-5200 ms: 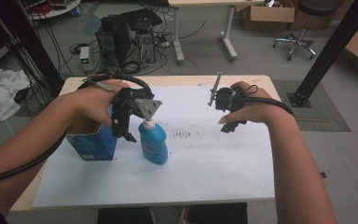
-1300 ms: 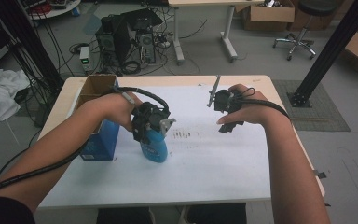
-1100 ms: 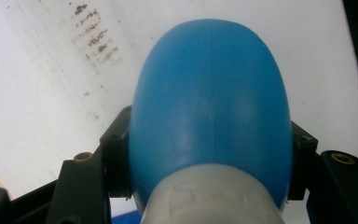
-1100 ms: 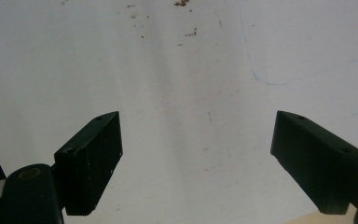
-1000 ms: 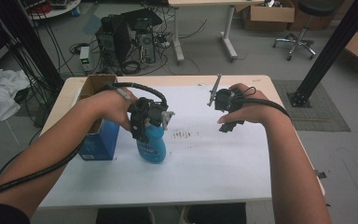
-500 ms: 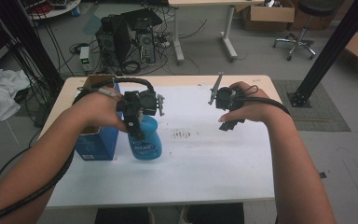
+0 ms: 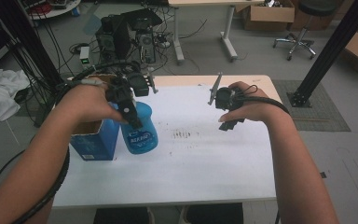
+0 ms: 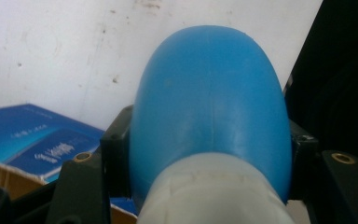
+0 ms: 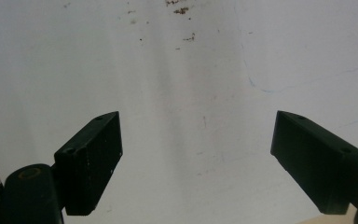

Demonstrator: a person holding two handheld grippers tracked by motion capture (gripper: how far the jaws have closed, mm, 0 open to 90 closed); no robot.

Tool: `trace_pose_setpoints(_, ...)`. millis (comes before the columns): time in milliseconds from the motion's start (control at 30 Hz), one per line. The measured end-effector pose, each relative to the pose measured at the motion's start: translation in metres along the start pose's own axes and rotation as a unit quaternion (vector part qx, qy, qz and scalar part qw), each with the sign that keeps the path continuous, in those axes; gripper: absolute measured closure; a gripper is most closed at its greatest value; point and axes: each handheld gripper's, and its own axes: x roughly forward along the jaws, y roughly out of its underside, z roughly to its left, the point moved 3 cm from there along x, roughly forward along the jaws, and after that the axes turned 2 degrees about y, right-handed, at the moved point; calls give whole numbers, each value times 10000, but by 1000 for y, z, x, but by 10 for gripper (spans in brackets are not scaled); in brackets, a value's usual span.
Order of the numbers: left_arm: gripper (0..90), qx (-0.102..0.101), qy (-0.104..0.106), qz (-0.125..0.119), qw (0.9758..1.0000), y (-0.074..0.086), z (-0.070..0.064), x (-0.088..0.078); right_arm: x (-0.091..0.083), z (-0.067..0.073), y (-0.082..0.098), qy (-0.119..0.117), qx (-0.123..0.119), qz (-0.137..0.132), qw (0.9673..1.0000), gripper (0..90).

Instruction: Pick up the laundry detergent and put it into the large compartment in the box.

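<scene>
Bottle (image 7: 139, 131) update: over the last second or so I've tipped it back and dragged it left, so it's gone from standing out on the white surface (image 7: 205, 154) to sitting right up against the blue box (image 7: 94, 140), touching it or nearly so. About five seconds back my left hand-held gripper (image 7: 129, 110) was only coming in on the bottle's top, so the grab is done and I'd say we're in the carrying part now, probably heading for the open box.

Left hand-held gripper is clamped on the bottle just below its white neck. In the left gripper view the blue body (image 8: 209, 107) bulges out between the two black jaws, one pressed on each side, with the white collar nearest the camera and the box (image 8: 37, 144) off to one side below. I can't tell whether the bottle's base is resting on the surface or lifted a bit.

Right hand-held gripper (image 9: 196, 158) is spread wide, holding nothing, hovering over bare surface well away from the bottle.
</scene>
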Motion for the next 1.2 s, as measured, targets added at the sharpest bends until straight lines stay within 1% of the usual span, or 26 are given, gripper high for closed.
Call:
trace_pose_setpoints(67, 382, -209, 19, -82, 9997, 1, 2, -6, 0, -1, 1, -10, -6, 12, 10000, 165)
trace_pose_setpoints(100, 382, -264, 3, -135, 9996, 1, 2, -9, 0, -1, 1, -6, -5, 3, 10000, 165)
trace_pose_setpoints(133, 383, -375, 8, -156, 9992, 2, 3, -12, -1, -1, 0, -6, -16, -9, 10000, 165)
trace_pose_setpoints(233, 383, -673, -52, -148, 9976, 1, 5, -22, -2, -1, 0, 10, -40, -51, 10000, 165)
trace_pose_setpoints(267, 383, -783, -72, -134, 9968, 1, 6, -26, -1, -1, -1, 17, -54, -59, 10000, 165)
trace_pose_setpoints(400, 383, -1084, -153, -70, 9940, -1, 9, -40, 1, 2, -2, 5, -88, -26, 10000, 165)
trace_pose_setpoints(467, 383, -1245, -151, -84, 9921, -1, 12, -46, 1, 2, -3, 2, -120, -11, 9999, 165)
trace_pose_setpoints(567, 383, -1424, -152, -113, 9896, 1, 16, -53, 2, 2, -4, 6, -114, -28, 9999, 165)
trace_pose_setpoints(600, 383, -1507, -173, -127, 9884, 2, 18, -56, 2, 2, -5, 10, -119, -38, 9999, 165)
trace_pose_setpoints(667, 383, -1712, -169, -146, 9850, 5, 23, -60, 3, 2, -6, 7, -133, -45, 9999, 165)
trace_pose_setpoints(767, 383, -1942, -196, -162, 9806, 9, 29, -65, 5, 2, -6, 4, -143, -47, 9999, 165)
trace_pose_setpoints(833, 383, -2058, -276, -157, 9781, 12, 32, -69, 5, 1, -7, -5, -134, -45, 9999, 165)
trace_pose_setpoints(867, 383, -2147, -310, -147, 9761, 13, 34, -71, 5, 1, -7, -8, -131, -42, 9999, 165)
trace_pose_setpoints(933, 383, -2230, -401, -81, 9740, 16, 36, -76, 6, 1, -7, -10, -129, -67, 9999, 165)
trace_pose_setpoints(967, 383, -2330, -472, -13, 9713, 18, 38, -80, 6, 1, -7, -11, -134, -67, 9999, 165)
trace_pose_setpoints(1033, 383, -2461, -604, 72, 9673, 21, 41, -85, 7, 1, -7, -13, -145, -47, 9999, 165)
trace_pose_setpoints(1133, 383, -2741, -759, 115, 9586, 28, 46, -93, 7, 0, -8, -4, -141, -67, 9999, 165)
trace_pose_setpoints(1200, 383, -2920, -805, 164, 9529, 34, 51, -97, 8, 0, -8, -2, -145, -82, 9999, 165)
